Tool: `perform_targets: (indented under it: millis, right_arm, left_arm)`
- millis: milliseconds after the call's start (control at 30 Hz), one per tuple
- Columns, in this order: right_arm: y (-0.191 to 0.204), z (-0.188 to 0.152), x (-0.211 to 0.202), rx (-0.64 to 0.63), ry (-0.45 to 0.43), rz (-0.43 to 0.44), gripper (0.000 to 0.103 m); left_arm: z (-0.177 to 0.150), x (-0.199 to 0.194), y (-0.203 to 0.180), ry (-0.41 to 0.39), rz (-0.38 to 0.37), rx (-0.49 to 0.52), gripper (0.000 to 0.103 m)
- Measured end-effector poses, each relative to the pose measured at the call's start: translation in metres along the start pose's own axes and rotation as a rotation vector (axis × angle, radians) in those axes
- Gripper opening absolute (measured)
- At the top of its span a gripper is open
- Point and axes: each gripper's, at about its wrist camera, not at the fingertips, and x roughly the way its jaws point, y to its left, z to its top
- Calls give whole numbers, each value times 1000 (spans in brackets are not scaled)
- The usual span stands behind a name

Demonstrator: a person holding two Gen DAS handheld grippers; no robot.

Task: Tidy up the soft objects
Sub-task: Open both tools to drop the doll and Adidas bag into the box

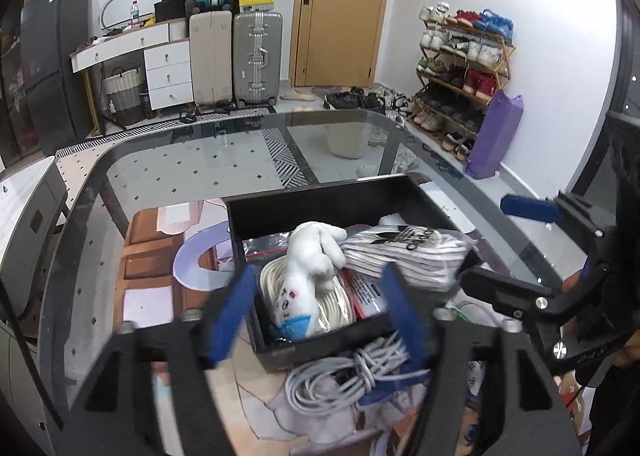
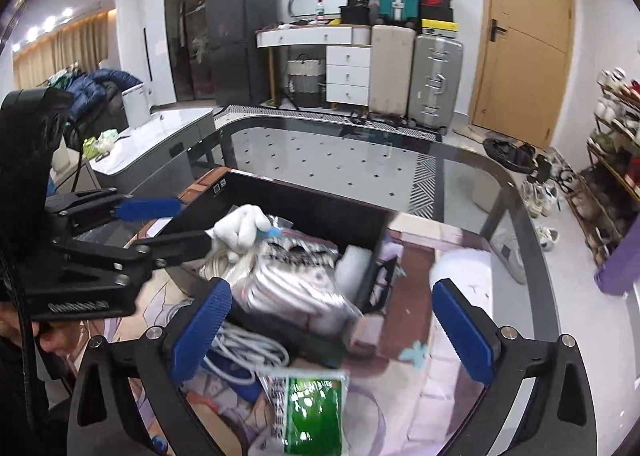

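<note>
A black box (image 1: 320, 195) stands on the glass table. In it lie a white plush toy (image 1: 308, 268), a bagged pack of striped socks (image 1: 404, 252) and a coil of white cord (image 1: 334, 308). My left gripper (image 1: 318, 316) is open just over the box's near wall, with nothing pinched between its blue pads. In the right wrist view my right gripper (image 2: 334, 332) stands wide open and empty in front of the box (image 2: 304, 195), where the sock pack (image 2: 292, 280) and the plush toy (image 2: 240, 228) lie. The left gripper (image 2: 192, 225) reaches in from the left.
A bundle of white cable (image 1: 336, 376) and a green packet (image 2: 312, 412) lie on the printed mat in front of the box. The glass table's curved edge (image 2: 500, 171) runs beyond. Suitcases (image 1: 256, 55), a drawer unit and a shoe rack (image 1: 460, 67) stand far behind.
</note>
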Motion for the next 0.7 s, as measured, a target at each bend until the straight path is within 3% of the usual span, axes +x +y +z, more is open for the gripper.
perform_targets:
  millis: [67,200,433,700]
  right_arm:
    - [-5,-7,-10,17,-7,-2,102]
    - [-9,-22,-26,46,-11,1,102]
    - [-10,-47,-42,76,-13,28,102]
    - [-10,-64,-32,78,37,55,102]
  left_arm:
    - [-5,-11,1,-29,-21,-24,92]
    - [-16,-25,3,-51,-20,-60,102]
    - [-41,-38,5,-76,-2,-112,103]
    - [-64,-33,-7,-66,58,-85,103]
